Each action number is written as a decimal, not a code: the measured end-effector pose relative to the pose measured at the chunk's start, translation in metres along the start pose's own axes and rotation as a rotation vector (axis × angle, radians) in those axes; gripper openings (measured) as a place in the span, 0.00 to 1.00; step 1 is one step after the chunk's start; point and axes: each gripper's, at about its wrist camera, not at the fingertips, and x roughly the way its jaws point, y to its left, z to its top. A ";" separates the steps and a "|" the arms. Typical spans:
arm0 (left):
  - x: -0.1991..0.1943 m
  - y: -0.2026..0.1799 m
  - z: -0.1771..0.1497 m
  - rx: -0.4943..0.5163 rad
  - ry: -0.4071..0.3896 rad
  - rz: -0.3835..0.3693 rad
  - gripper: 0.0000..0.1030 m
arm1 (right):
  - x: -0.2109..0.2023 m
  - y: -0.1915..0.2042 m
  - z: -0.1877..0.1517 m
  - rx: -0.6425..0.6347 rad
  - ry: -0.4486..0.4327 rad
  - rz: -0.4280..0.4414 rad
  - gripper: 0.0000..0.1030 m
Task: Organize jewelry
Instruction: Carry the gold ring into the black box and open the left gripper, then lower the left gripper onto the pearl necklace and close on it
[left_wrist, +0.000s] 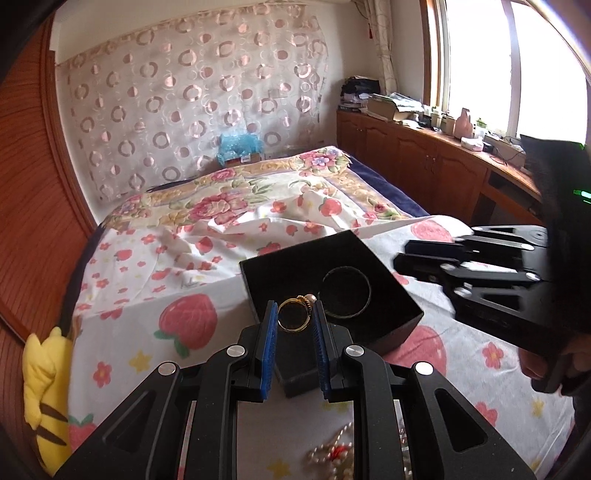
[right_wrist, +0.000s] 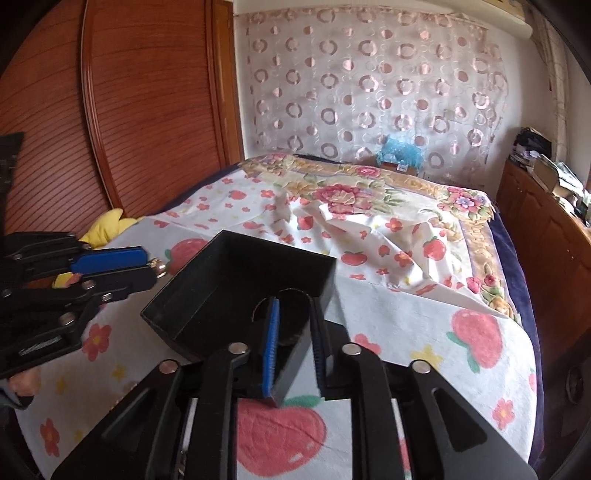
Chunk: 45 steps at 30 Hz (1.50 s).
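Observation:
A black open box (left_wrist: 384, 314) lies on the bed's strawberry sheet, with a dark bangle (left_wrist: 345, 291) inside. My left gripper (left_wrist: 294, 317) is shut on a gold ring with a pearl (left_wrist: 294, 312) and holds it over the box's near edge. In the right wrist view the left gripper (right_wrist: 157, 267) shows at the left with the ring's pearl (right_wrist: 160, 268) at its tip, beside the box (right_wrist: 207, 295). My right gripper (right_wrist: 294, 325) stands with its jaws around the box's near corner wall, a gap showing on the right side. The right gripper also shows at the right of the left wrist view (left_wrist: 402, 260).
A pearl necklace with a red piece (left_wrist: 336, 454) lies on the sheet under the left gripper. A yellow plush toy (left_wrist: 44, 398) sits at the bed's left edge. A wooden cabinet (left_wrist: 424, 155) with clutter runs along the right wall under the window.

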 end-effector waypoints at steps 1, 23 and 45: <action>0.003 -0.001 0.001 0.003 0.001 0.000 0.17 | -0.004 -0.003 -0.002 0.000 -0.004 -0.001 0.23; -0.031 -0.014 -0.029 0.013 -0.021 0.009 0.56 | -0.072 0.029 -0.080 0.001 -0.017 0.087 0.41; -0.040 -0.046 -0.108 0.012 0.101 -0.076 0.30 | -0.095 0.055 -0.146 0.069 0.062 0.032 0.46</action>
